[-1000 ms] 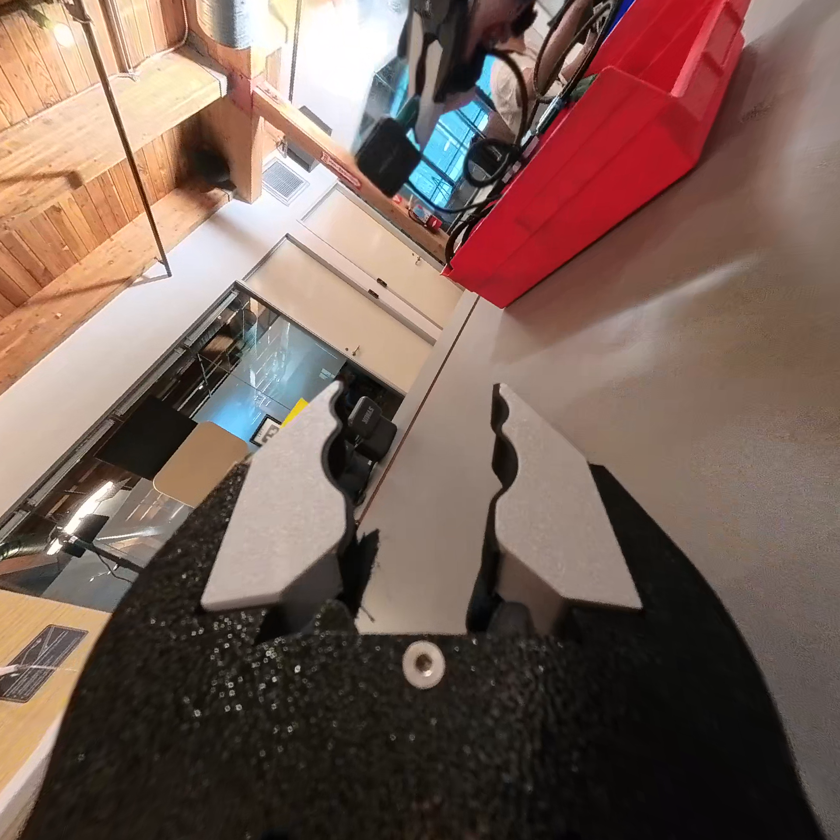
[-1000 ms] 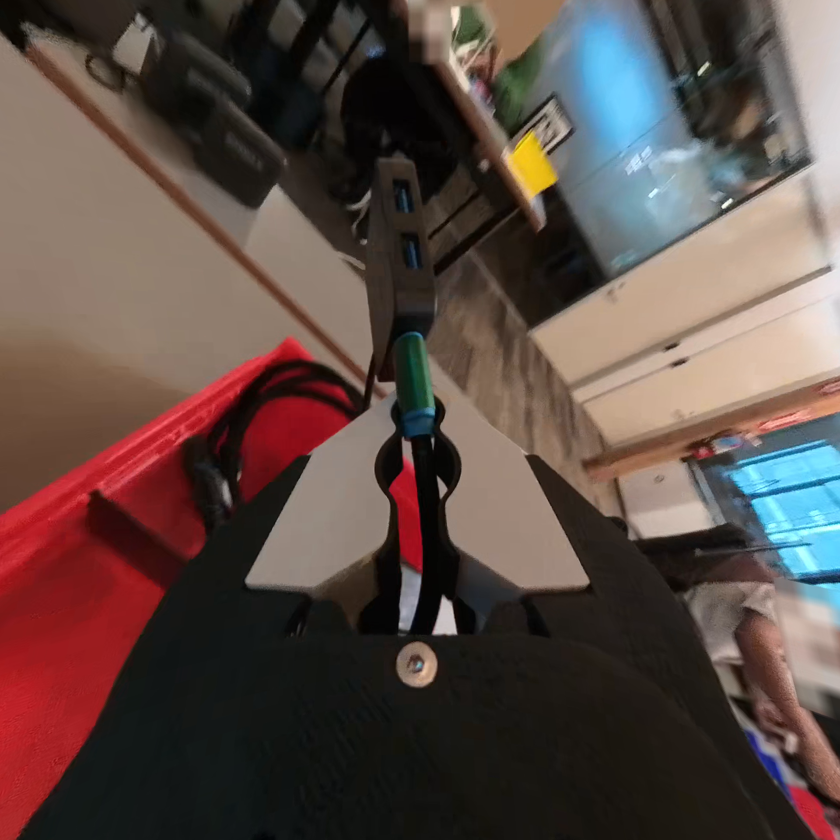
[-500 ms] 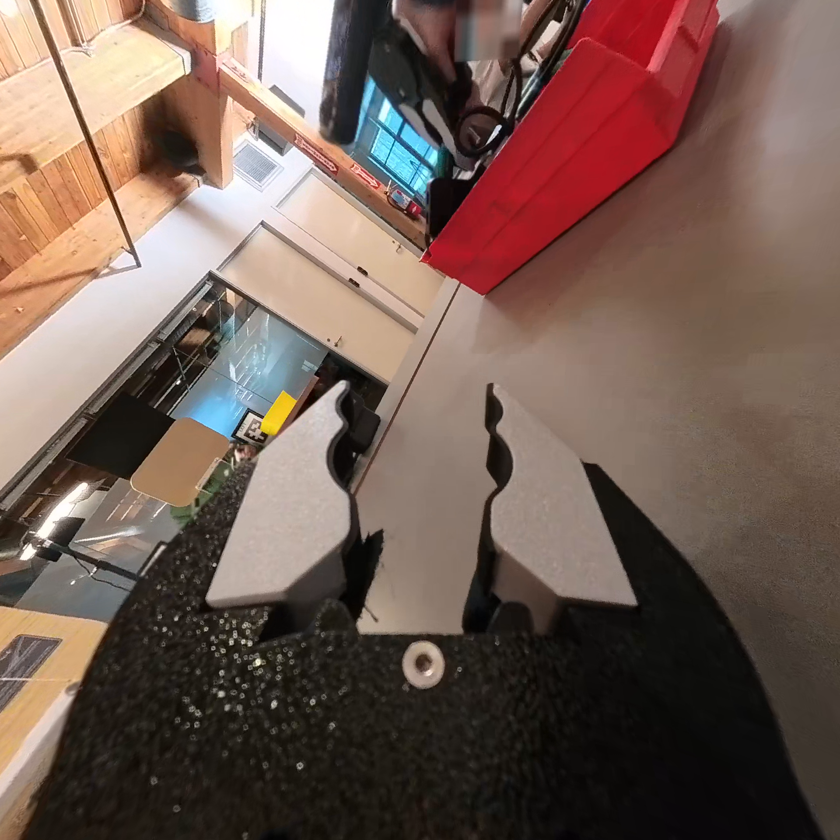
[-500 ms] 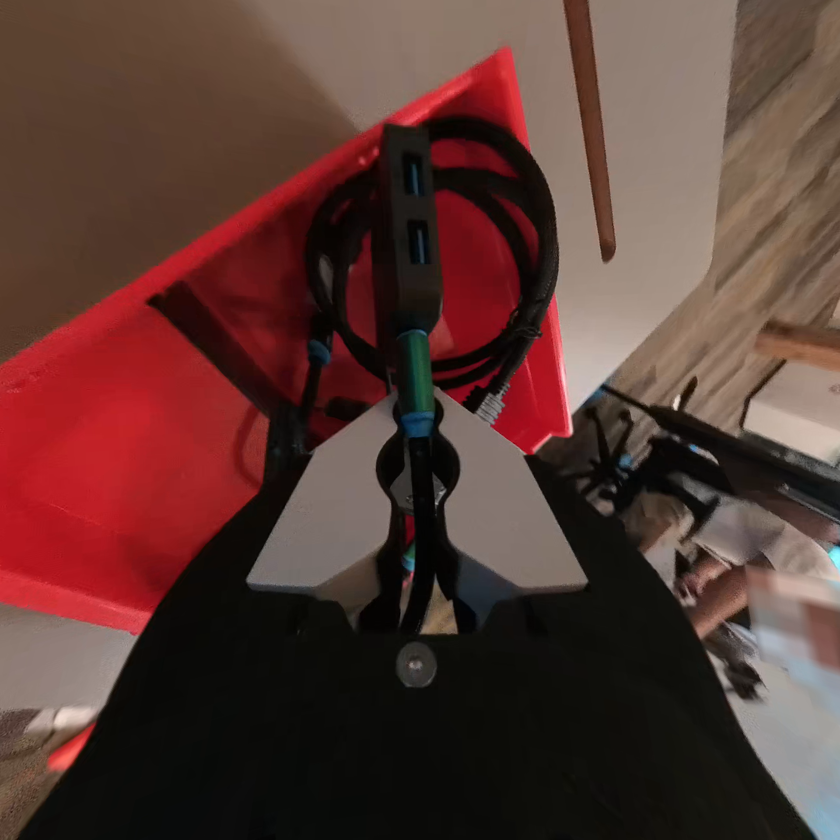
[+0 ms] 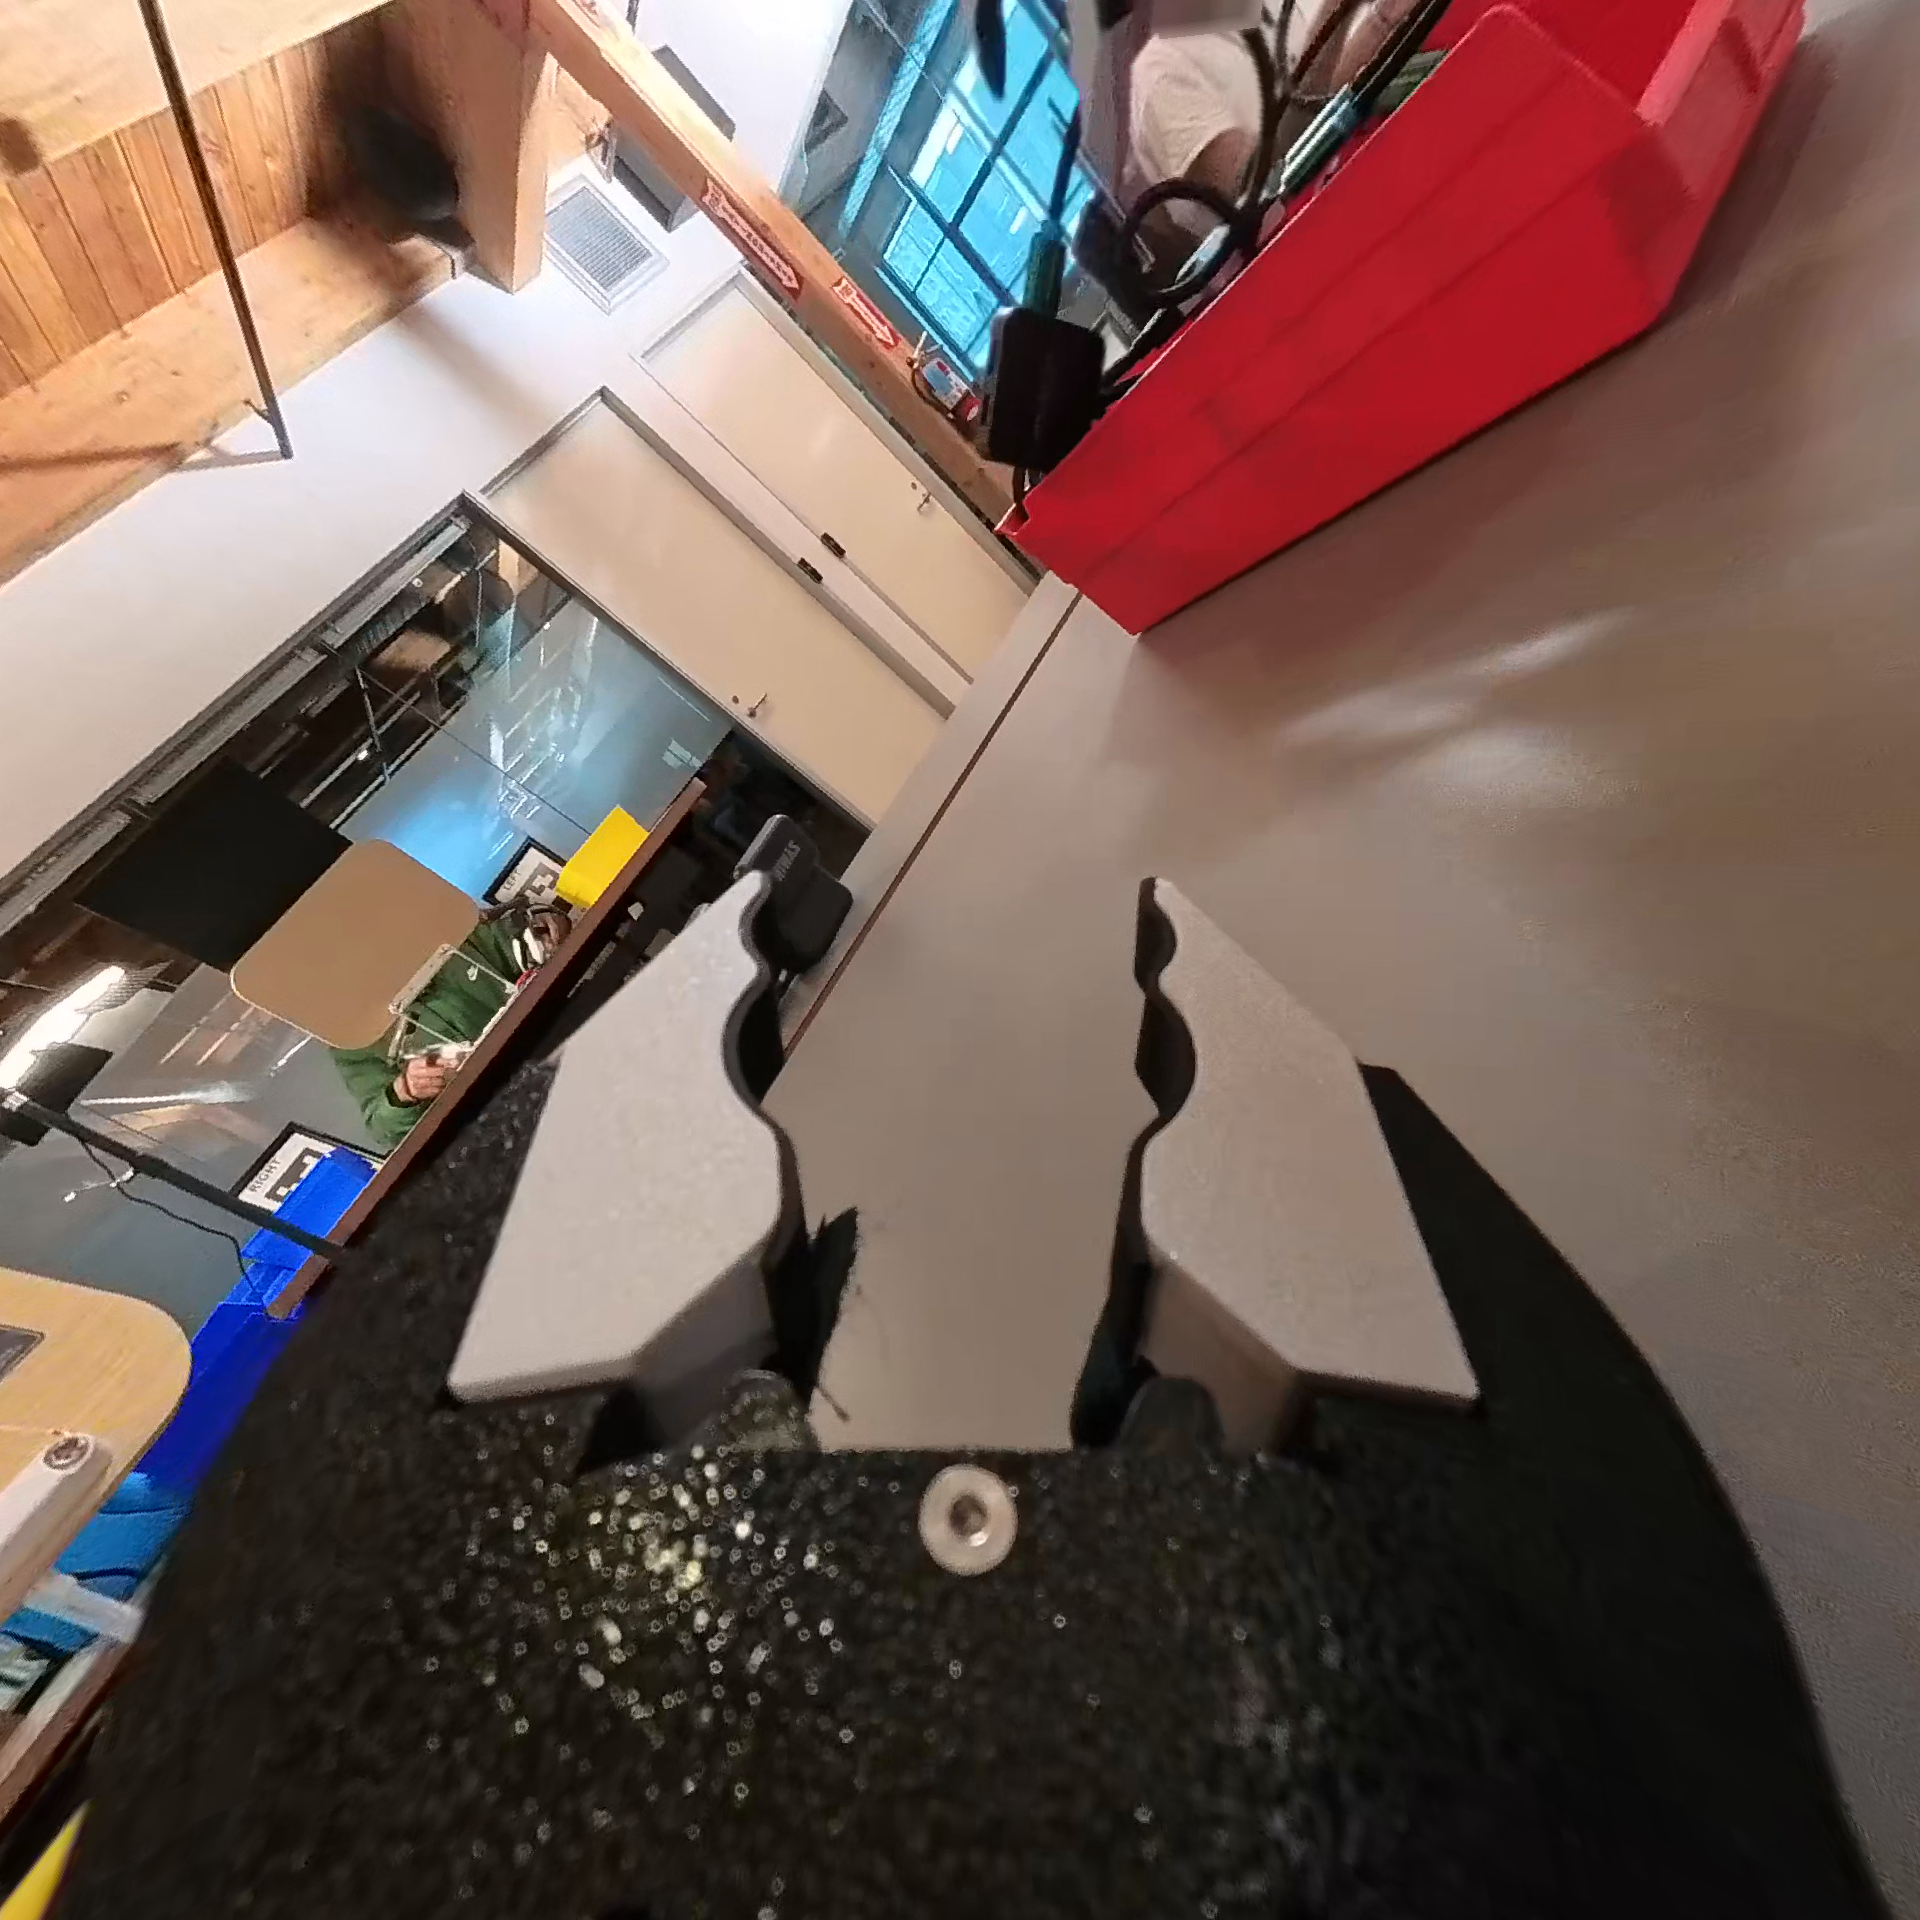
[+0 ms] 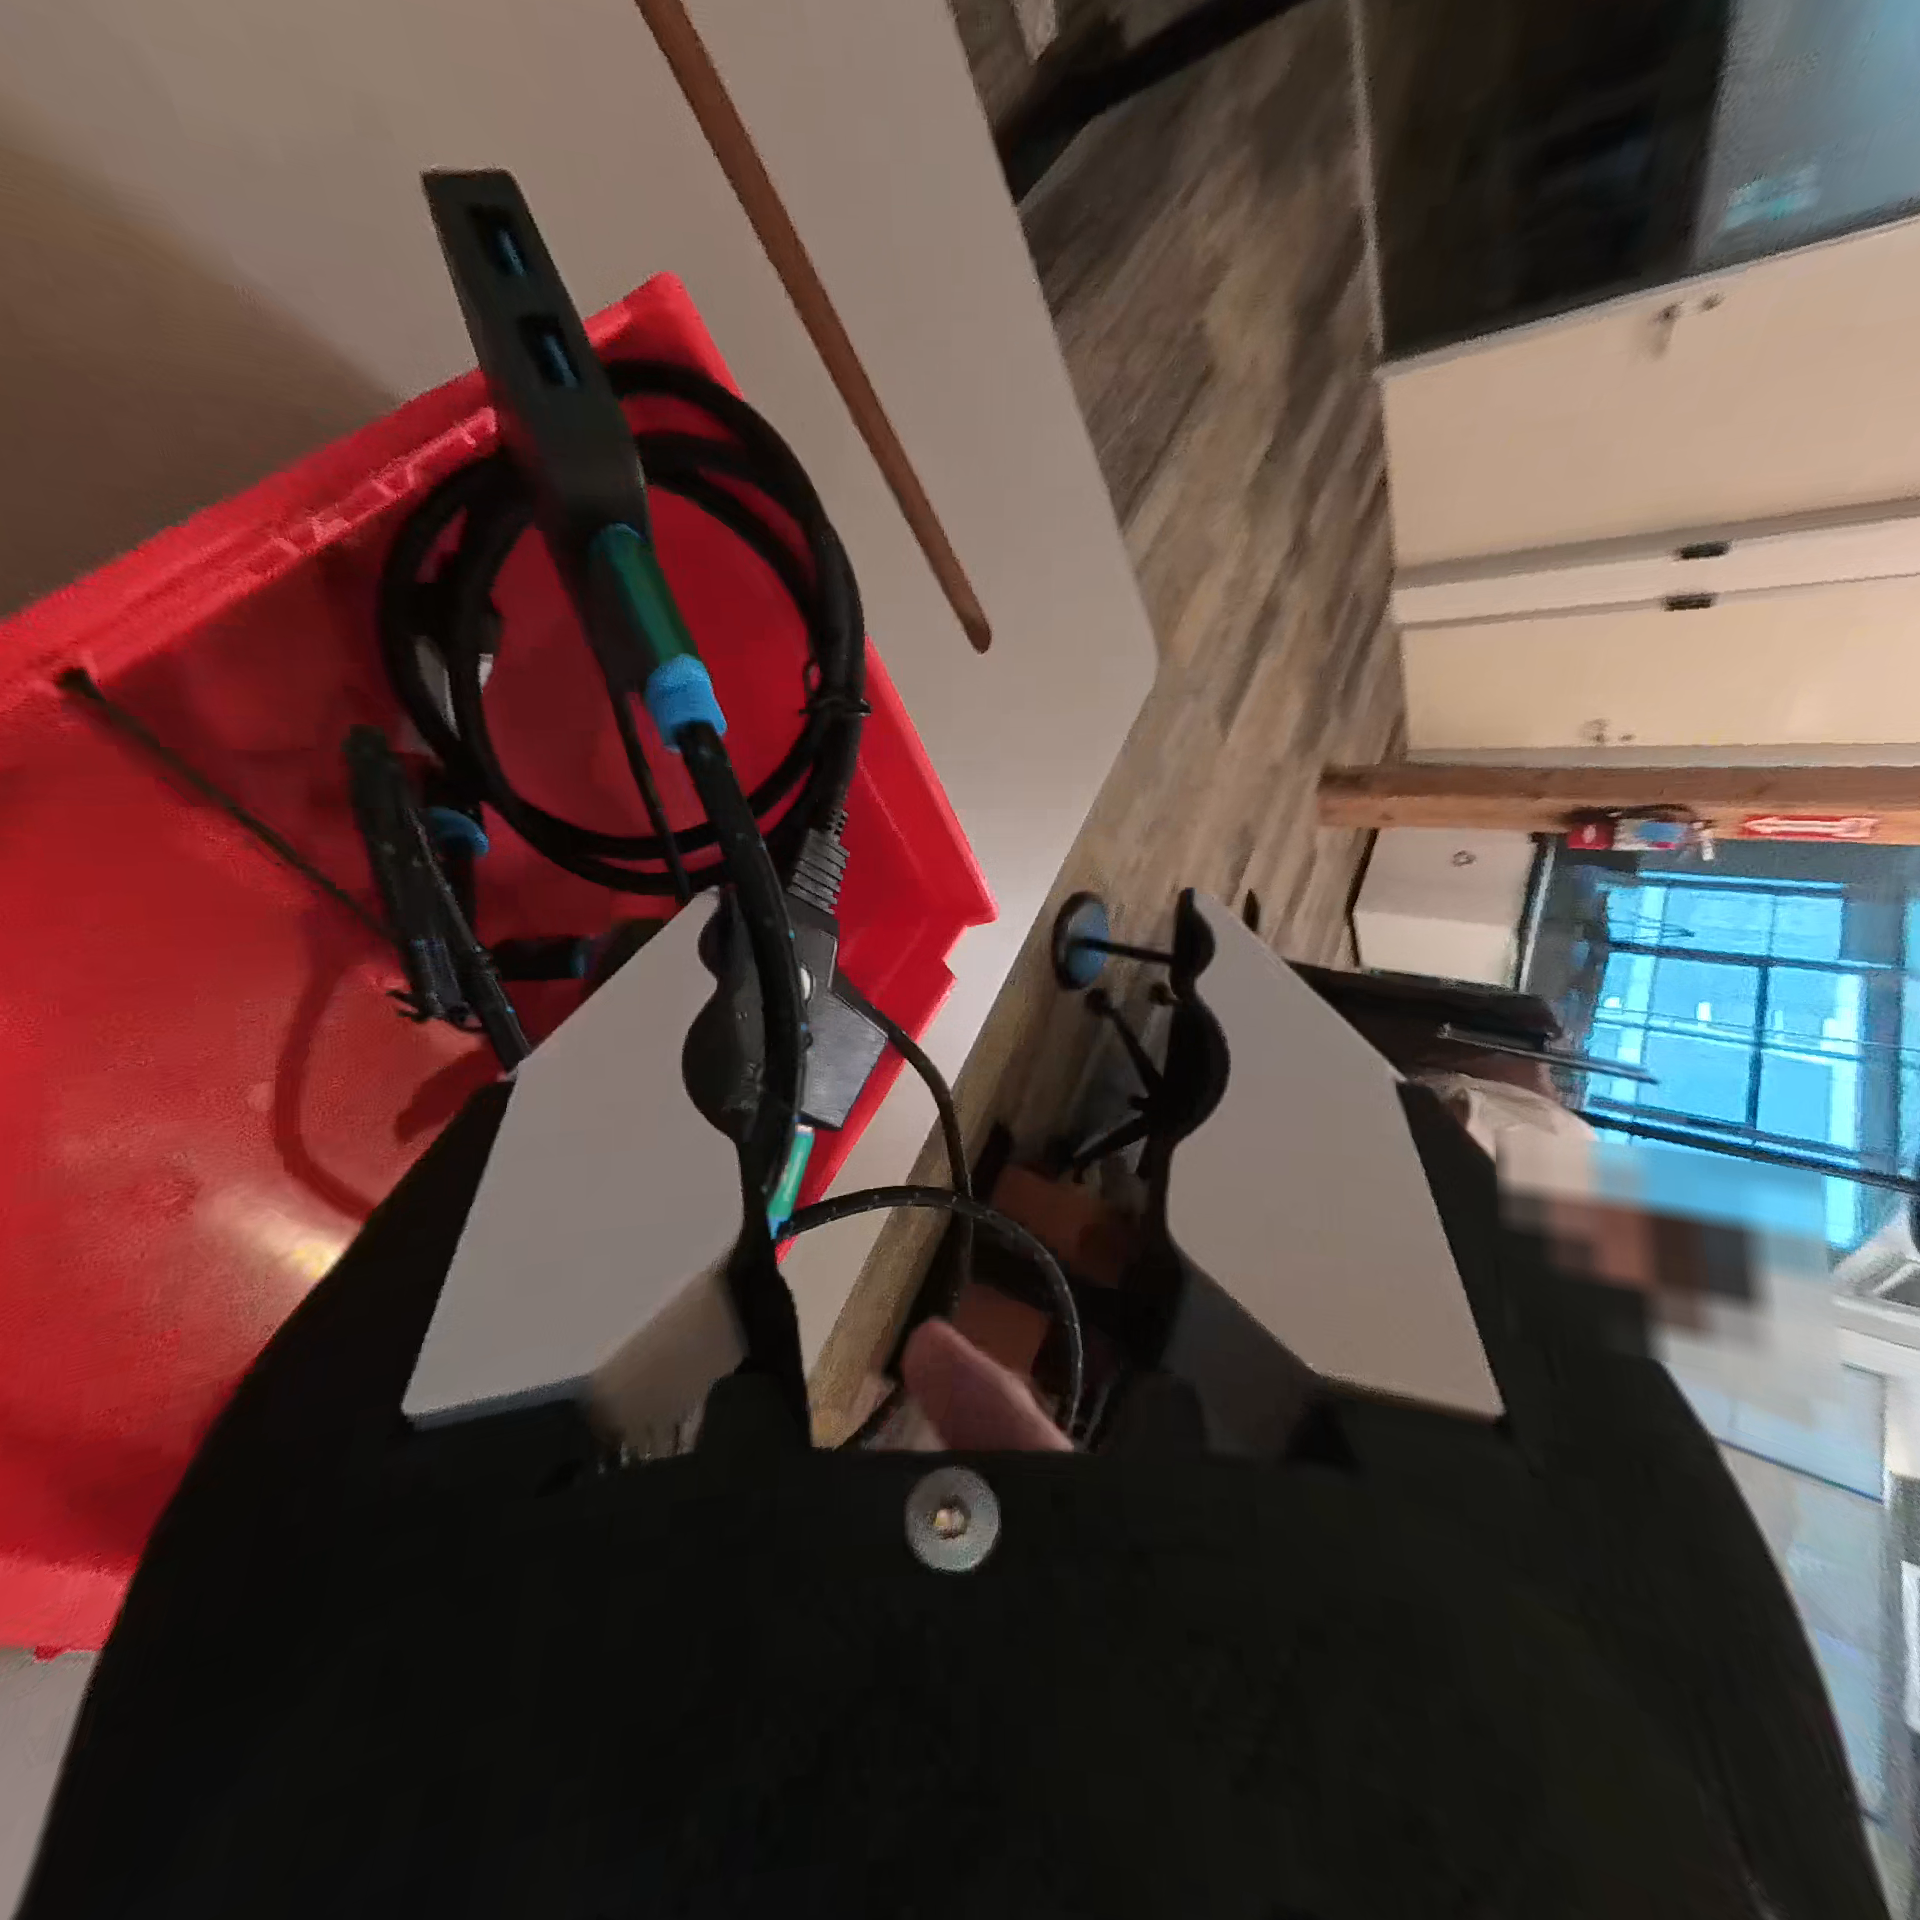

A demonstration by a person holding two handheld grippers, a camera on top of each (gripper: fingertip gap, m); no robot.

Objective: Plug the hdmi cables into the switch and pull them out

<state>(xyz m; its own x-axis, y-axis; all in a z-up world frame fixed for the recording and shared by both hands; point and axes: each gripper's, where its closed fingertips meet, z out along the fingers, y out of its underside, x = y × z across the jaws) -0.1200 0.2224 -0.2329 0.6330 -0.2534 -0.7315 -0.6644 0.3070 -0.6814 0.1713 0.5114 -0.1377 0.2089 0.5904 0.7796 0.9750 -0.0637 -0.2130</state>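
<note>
In the right wrist view the black switch (image 6: 540, 353) with blue ports hangs tilted over the red bin (image 6: 208, 987). A cable with a green plug (image 6: 634, 592) and a blue ring is plugged into its end. That black cable (image 6: 743, 862) runs down along the inner side of my left finger. My right gripper (image 6: 951, 904) is open and grips nothing. A coiled black cable (image 6: 821, 665) and other plugs lie in the bin. My left gripper (image 5: 951, 894) is open and empty, low over the grey table (image 5: 1455, 831).
The red bin (image 5: 1403, 312) stands at the table's far end in the left wrist view, with cables sticking out of it. A loose black connector (image 6: 831, 1029) hangs by the bin's corner. The table's edge (image 6: 1039, 987) runs past the bin, with floor beyond. A person's fingertip (image 6: 977, 1392) shows between my right fingers. The grippers' ends are close to 45 centimeters from one another. Measured from the fingertips, the loose black connector (image 6: 831, 1029) is 10 centimeters or so from the right gripper and 45 centimeters from the left.
My right gripper has opened and let go of the cable. The switch with the green plug has swung away and tilted left over the bin. My left gripper stays open and has shifted only slightly.
</note>
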